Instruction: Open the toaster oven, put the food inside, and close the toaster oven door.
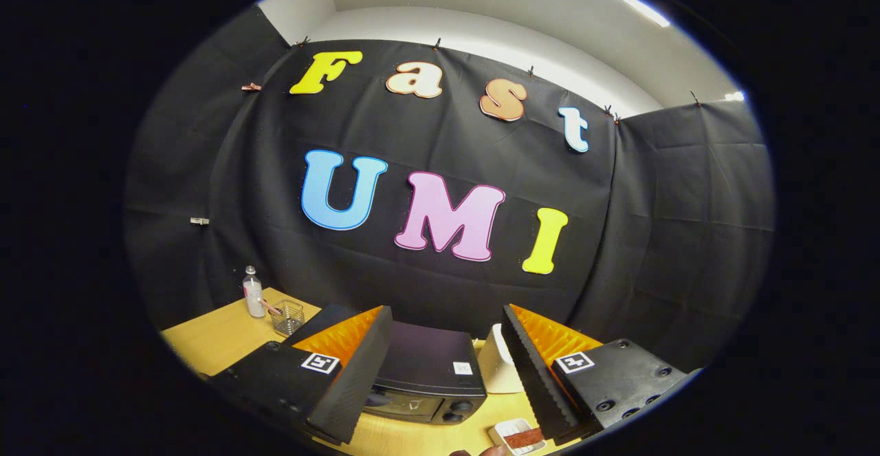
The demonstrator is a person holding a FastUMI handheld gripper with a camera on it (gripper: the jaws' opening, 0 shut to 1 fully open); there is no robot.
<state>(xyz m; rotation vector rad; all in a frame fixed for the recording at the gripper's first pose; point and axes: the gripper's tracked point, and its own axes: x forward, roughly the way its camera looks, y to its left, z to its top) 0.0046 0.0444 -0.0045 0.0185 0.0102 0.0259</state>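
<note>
Hand-held gripper [447,373] agape before boxy toaster oven [426,373]

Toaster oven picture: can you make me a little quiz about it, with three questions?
1. True or false: the gripper is holding the food.
2. What stands beyond the open fingers: A) the black toaster oven, B) a kettle, C) a pan?
3. Fill in: the reddish-brown food lies in a small white ____ on the wooden table, near one finger.

Key: 1 false, the fingers are apart and hold nothing. 2 A. 3 tray.
</note>
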